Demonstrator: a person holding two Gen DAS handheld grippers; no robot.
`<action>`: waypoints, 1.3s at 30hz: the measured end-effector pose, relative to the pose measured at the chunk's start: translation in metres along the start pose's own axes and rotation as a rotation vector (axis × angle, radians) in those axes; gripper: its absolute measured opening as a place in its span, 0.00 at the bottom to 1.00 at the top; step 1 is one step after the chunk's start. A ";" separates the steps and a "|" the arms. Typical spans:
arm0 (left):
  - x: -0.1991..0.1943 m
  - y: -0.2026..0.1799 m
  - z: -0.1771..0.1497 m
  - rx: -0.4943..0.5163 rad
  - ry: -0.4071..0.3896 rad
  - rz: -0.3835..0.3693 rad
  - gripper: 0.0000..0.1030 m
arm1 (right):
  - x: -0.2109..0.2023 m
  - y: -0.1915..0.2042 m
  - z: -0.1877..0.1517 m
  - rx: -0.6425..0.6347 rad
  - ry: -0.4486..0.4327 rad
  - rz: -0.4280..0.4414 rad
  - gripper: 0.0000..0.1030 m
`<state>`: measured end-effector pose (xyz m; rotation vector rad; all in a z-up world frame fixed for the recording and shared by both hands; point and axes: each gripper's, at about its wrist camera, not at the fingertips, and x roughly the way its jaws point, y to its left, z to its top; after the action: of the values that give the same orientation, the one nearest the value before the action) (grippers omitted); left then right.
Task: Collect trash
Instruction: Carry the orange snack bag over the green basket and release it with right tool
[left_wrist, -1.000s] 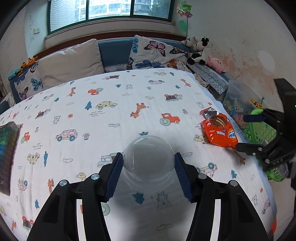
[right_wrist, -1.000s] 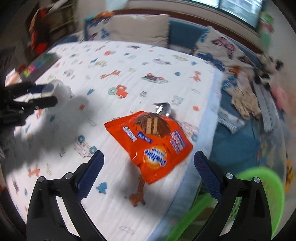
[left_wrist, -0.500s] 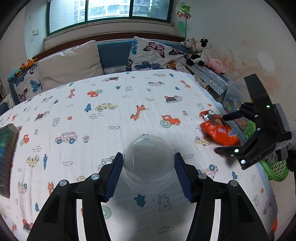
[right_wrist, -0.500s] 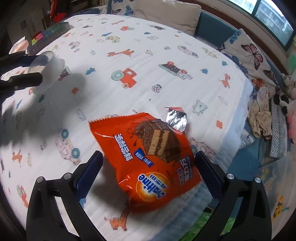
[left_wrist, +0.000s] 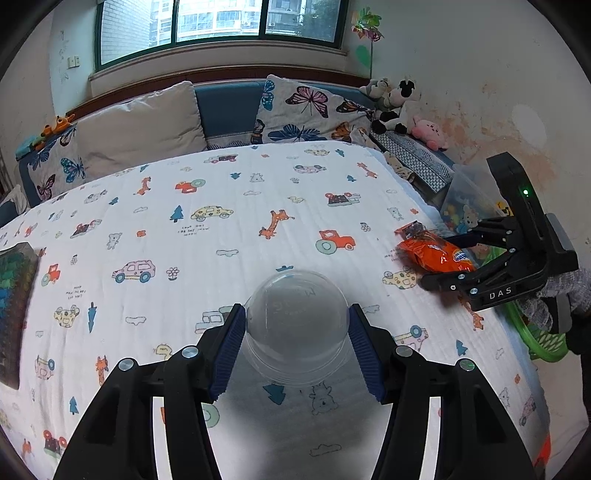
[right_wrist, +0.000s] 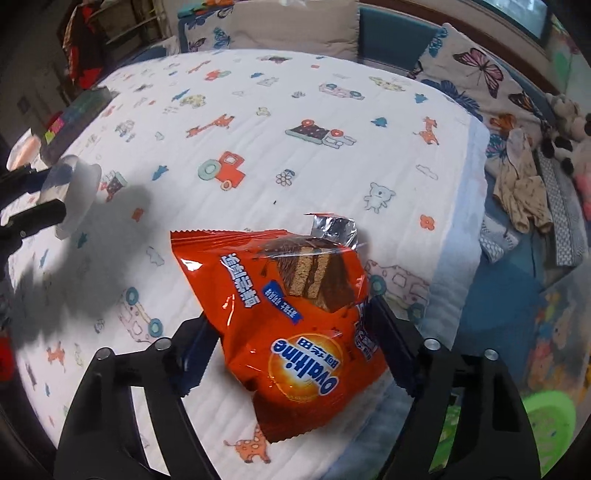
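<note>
Change since the earlier frames: the right claw (right_wrist: 295, 354) has been brought down over the orange snack wrapper (right_wrist: 291, 302), and its jaws have just been closing, with the wrapper between them; the wrapper, flat on the sheet earlier, is now bunched and partly raised. The left claw (left_wrist: 295, 347) is unchanged in place and grip. Item one: clear plastic cup (left_wrist: 295, 325), held in the left claw, whose blue pads (left_wrist: 231, 347) are pressed on its two sides at a partial opening, above the bed sheet (left_wrist: 184, 229). Item two: orange snack wrapper, torn open at the far corner with silver foil showing, lodged between the right claw's fingers near the bed's edge; the jaws stand about half closed against its crumpled sides, so a grip is judged to be made or nearly made, though contact on the right side is hidden by the foil. Relative to the right claw, the wrapper extends forward beyond the fingertips, and its lower edge hangs back towards the claw's body. Item three: green basket (right_wrist: 550, 417), low and to the right of the right claw, beside the bed; it is presumed to be the receptacle. Progress: two pieces of trash are in hand or close to it; neither is deposited yet. Remaining: wrapper to be lifted clear, then both items carried to the basket and released.
</note>
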<state>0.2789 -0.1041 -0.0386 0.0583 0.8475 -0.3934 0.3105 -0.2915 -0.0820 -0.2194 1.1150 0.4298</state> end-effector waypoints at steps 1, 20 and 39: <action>-0.001 -0.001 0.000 0.002 -0.001 -0.002 0.53 | -0.003 0.001 -0.002 0.010 -0.008 0.010 0.69; -0.045 -0.049 -0.008 0.078 -0.062 -0.100 0.53 | -0.102 0.014 -0.076 0.223 -0.200 -0.009 0.61; -0.057 -0.167 -0.006 0.221 -0.059 -0.272 0.53 | -0.193 -0.079 -0.206 0.623 -0.295 -0.222 0.67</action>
<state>0.1805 -0.2394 0.0170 0.1363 0.7521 -0.7412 0.1059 -0.4840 0.0000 0.2610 0.8740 -0.0933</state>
